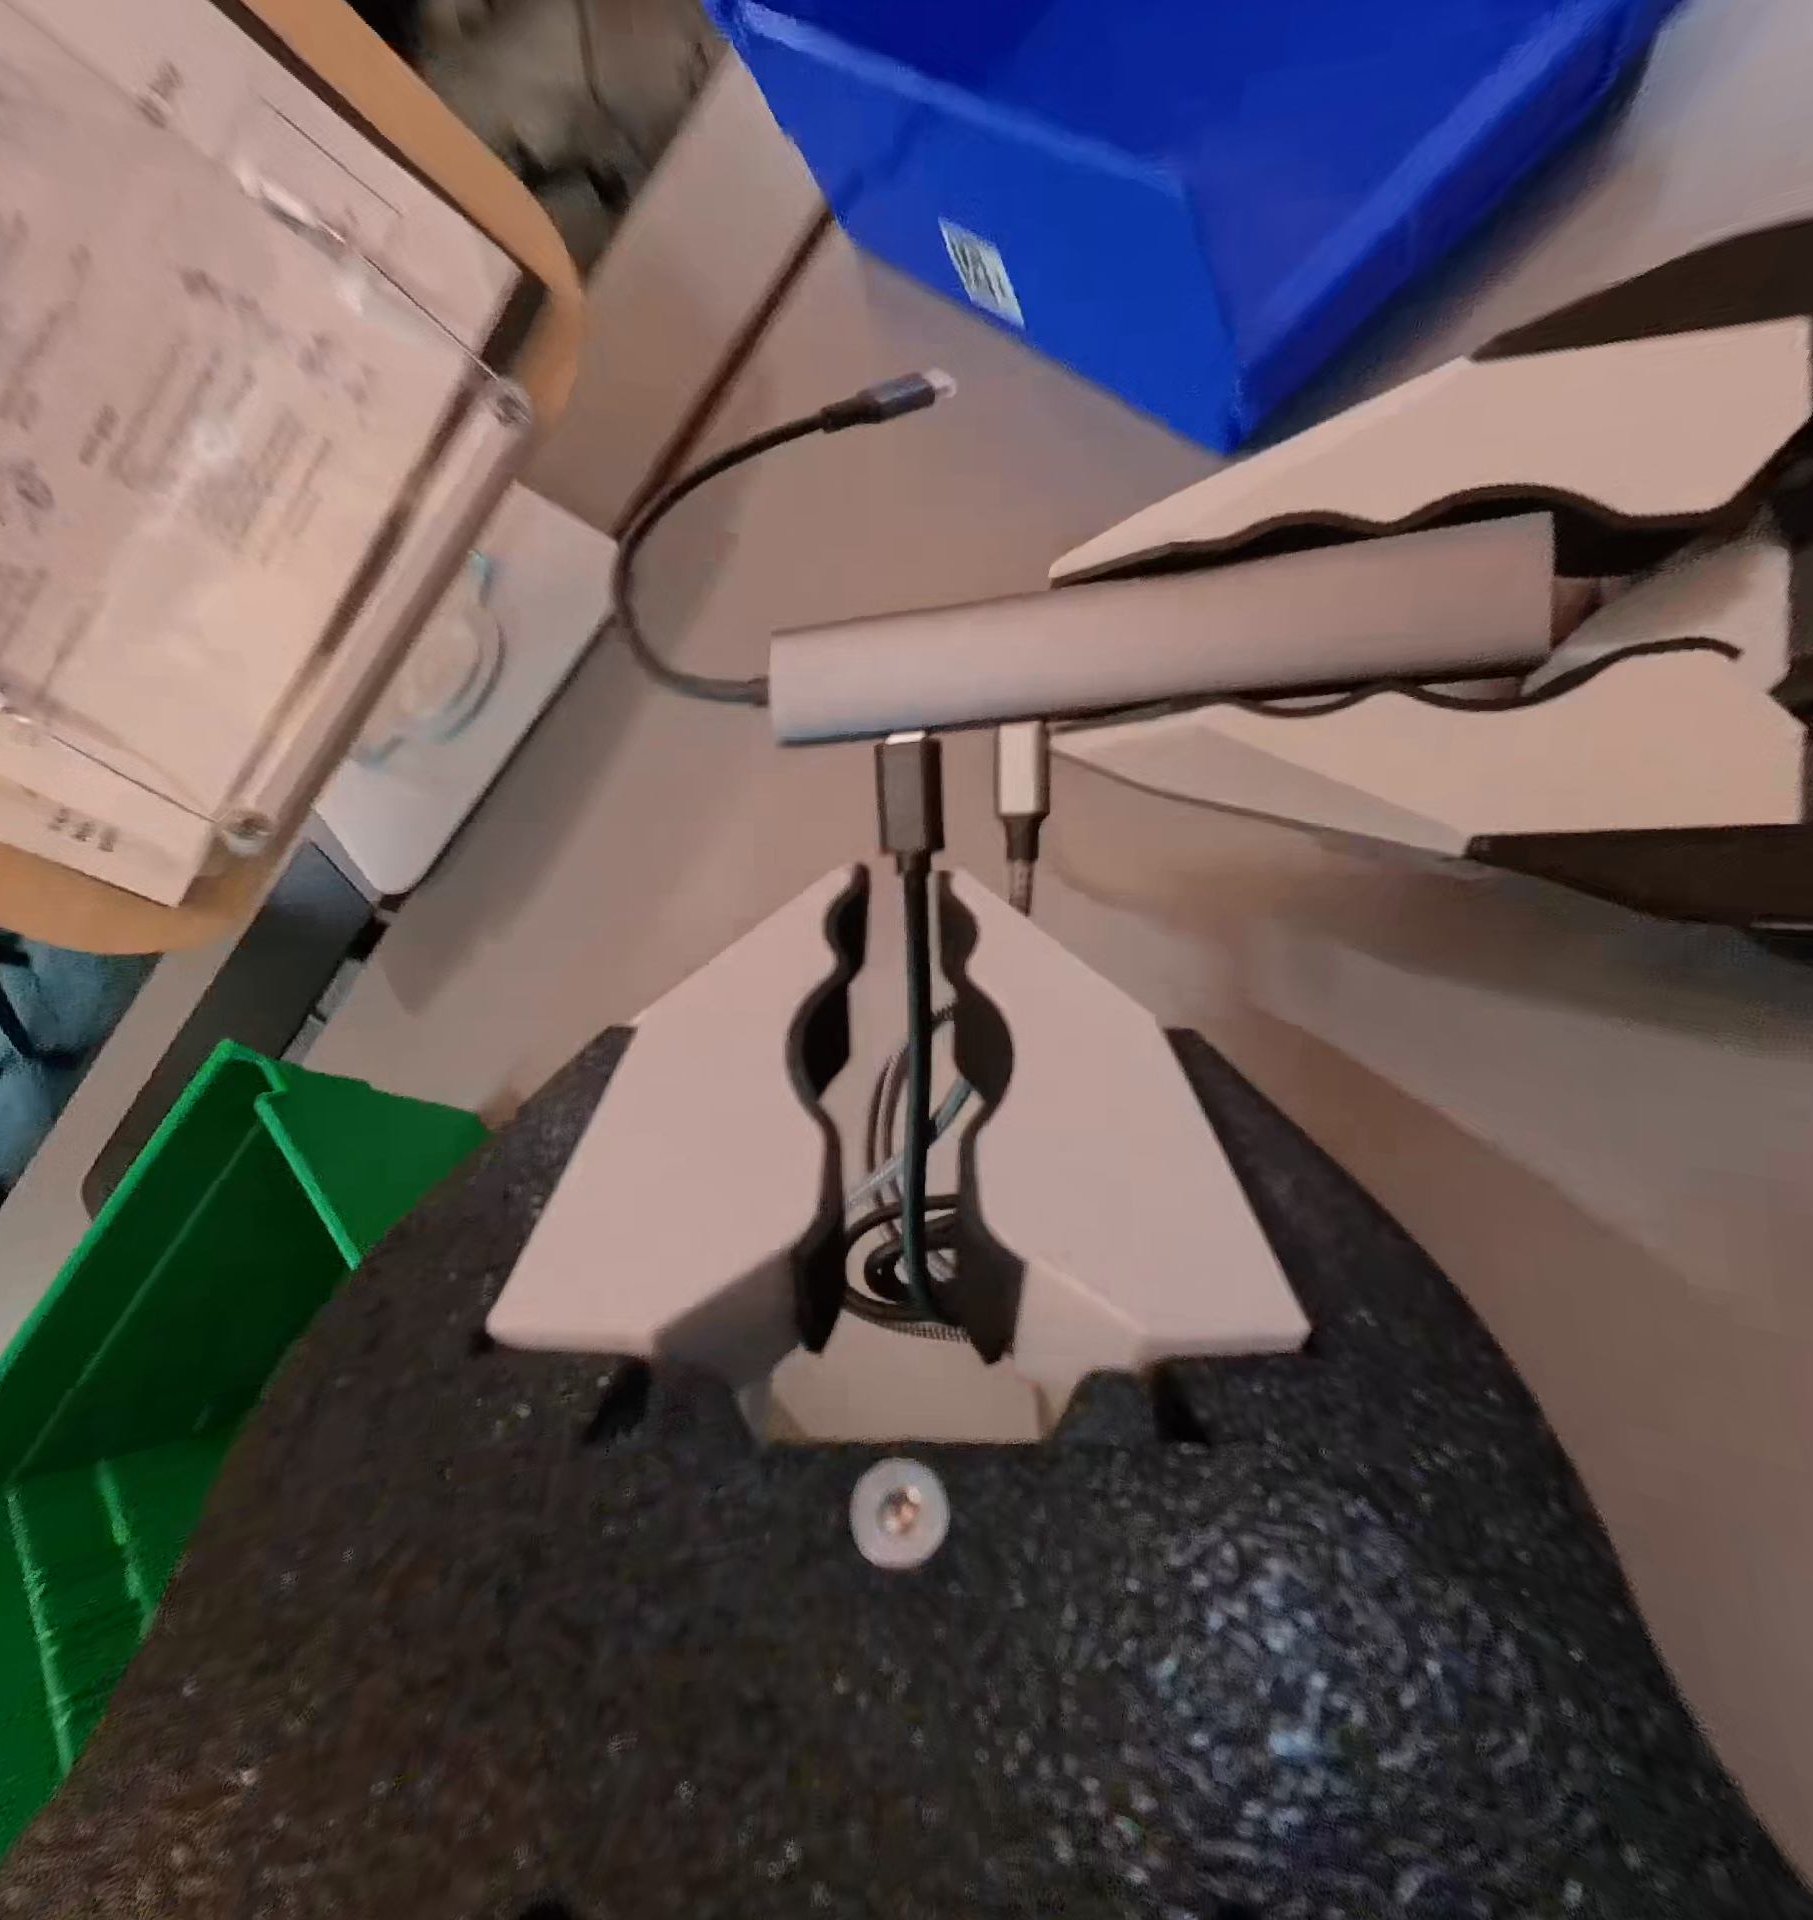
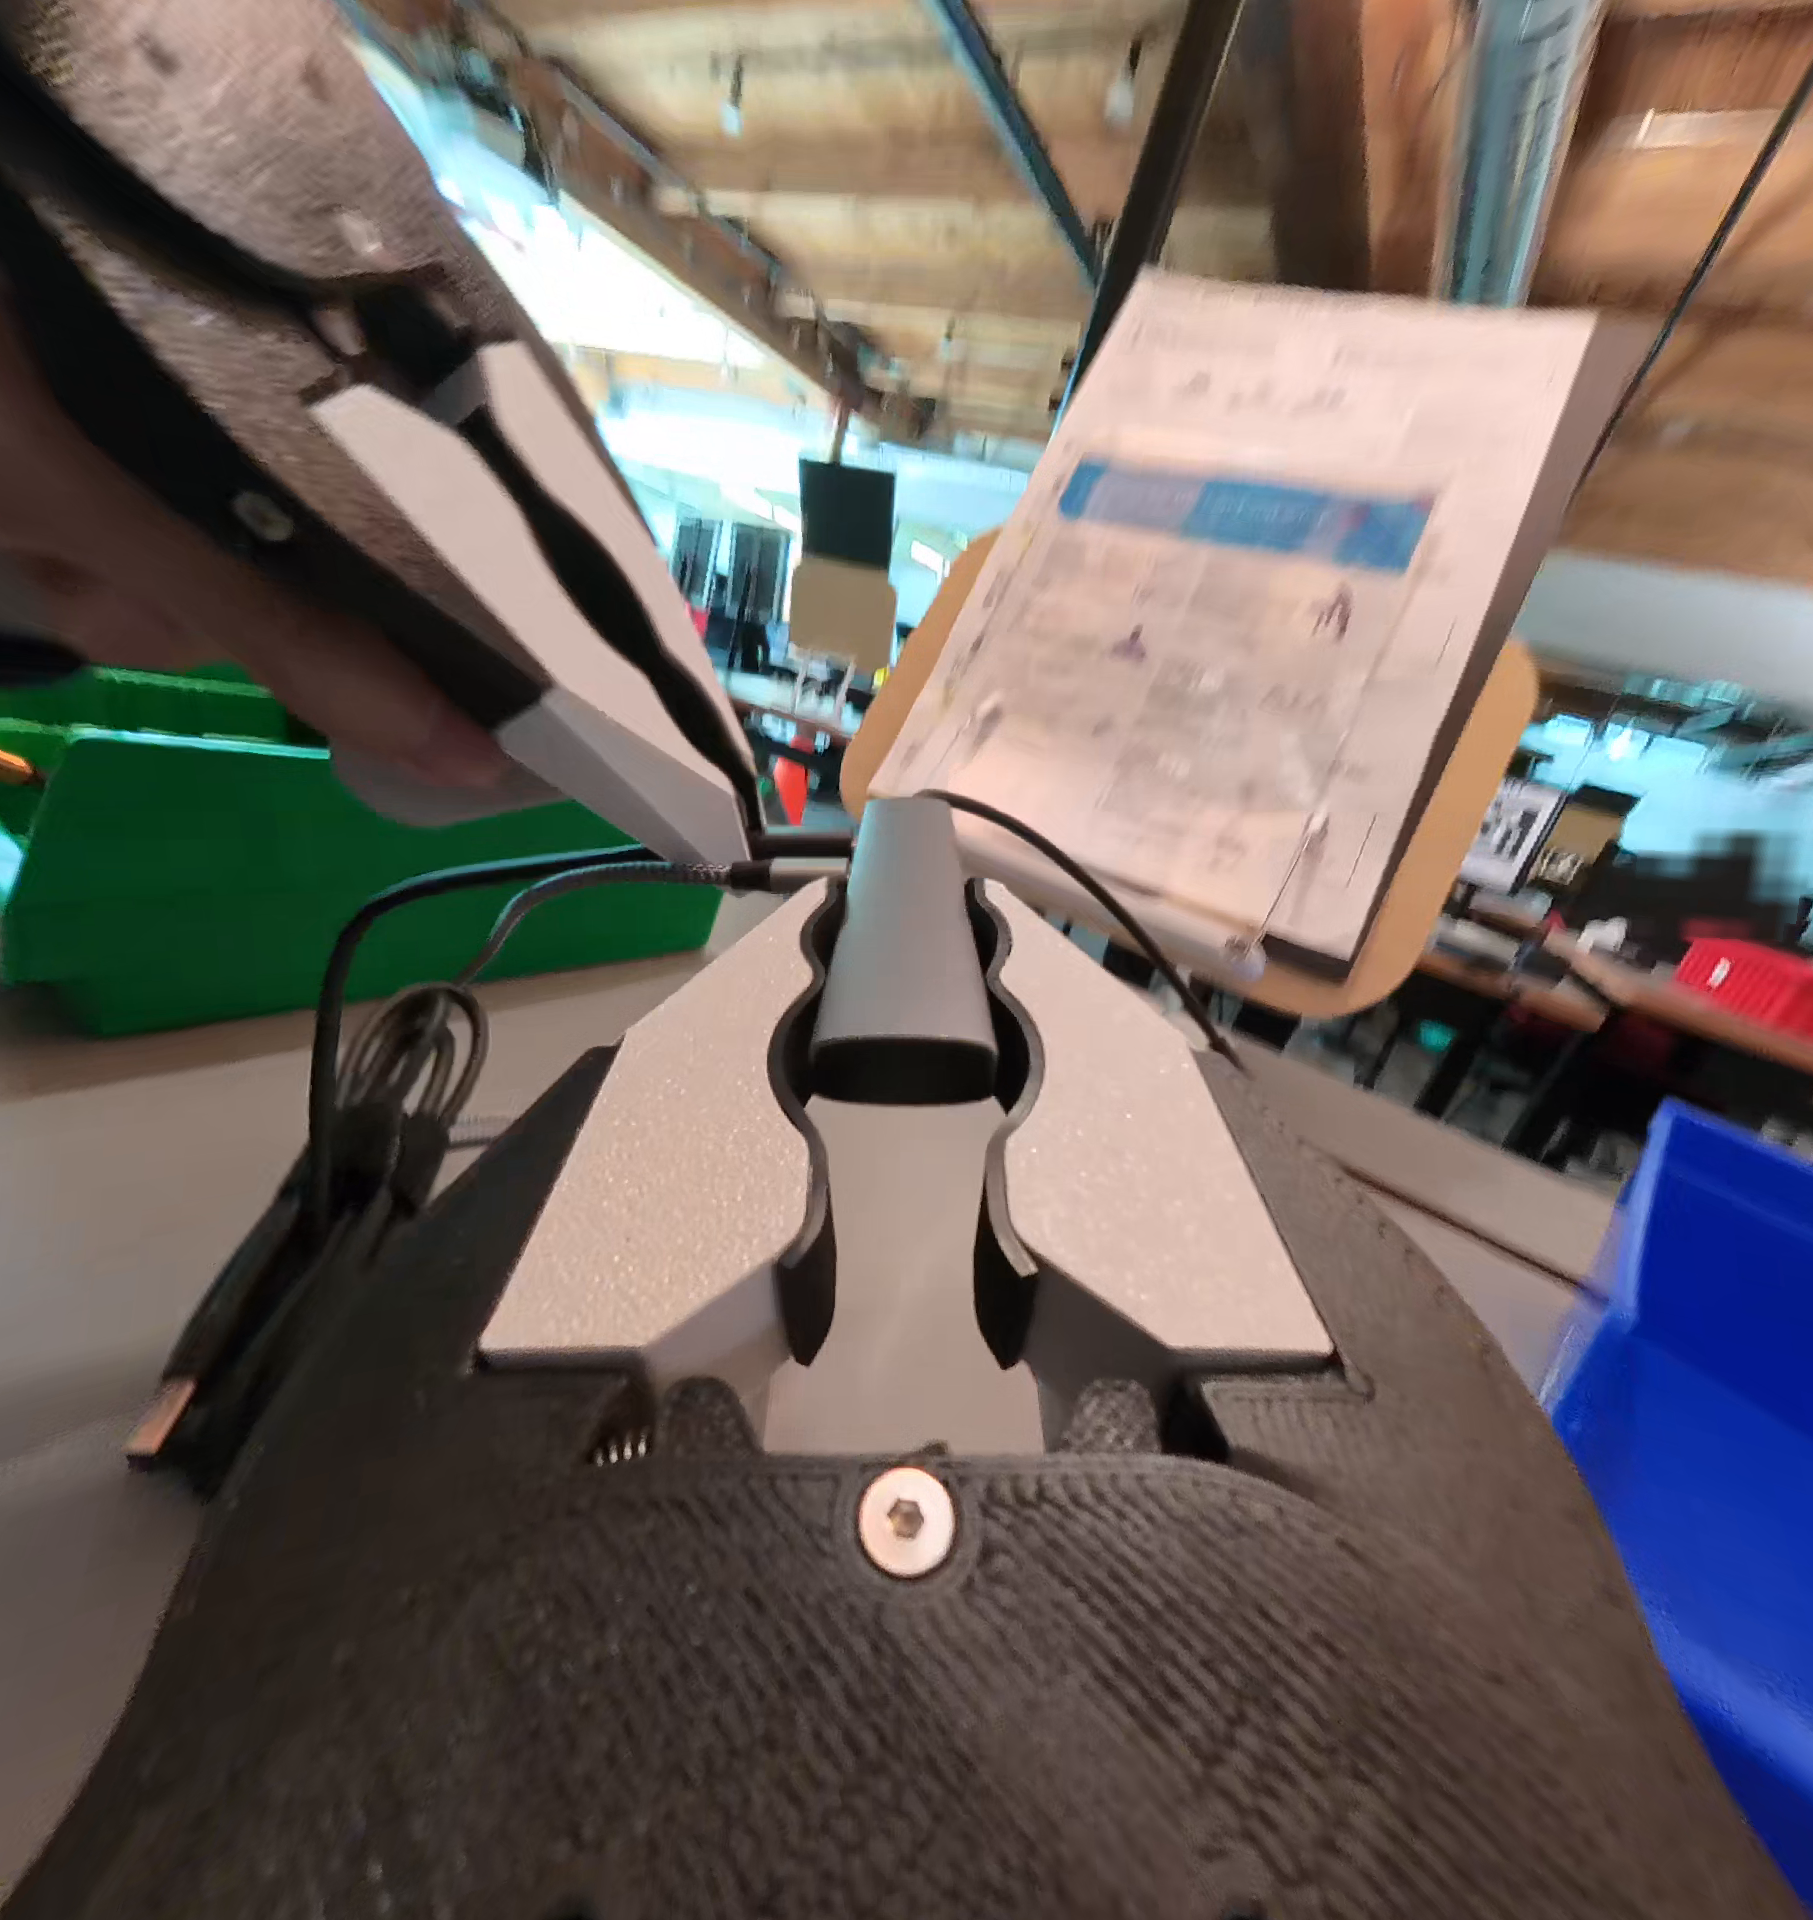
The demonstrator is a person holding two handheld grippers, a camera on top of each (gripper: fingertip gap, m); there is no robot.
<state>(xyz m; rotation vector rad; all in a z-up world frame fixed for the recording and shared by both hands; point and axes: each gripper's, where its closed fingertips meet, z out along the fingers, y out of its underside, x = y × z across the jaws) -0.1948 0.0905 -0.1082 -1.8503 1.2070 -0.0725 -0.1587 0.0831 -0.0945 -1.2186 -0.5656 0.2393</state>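
Grey metal, bar-shaped, the hub (image 1: 1141, 665) hangs in the air above the table (image 1: 1297, 1091), clamped at one end between the fingers of the right gripper (image 2: 907, 977). Two plugs sit side by side in its lower edge: a black cable (image 1: 917, 1039) and a silver-tipped cable (image 1: 1018, 821). The left gripper (image 1: 907, 894) is pinched on the black cable just below its plug. A short pigtail lead (image 1: 673, 561) curves off the hub's free end. A blue bin (image 1: 1193, 187) and a green bin (image 1: 154, 1299) flank the table, with a document stand (image 1: 185, 447) nearby.
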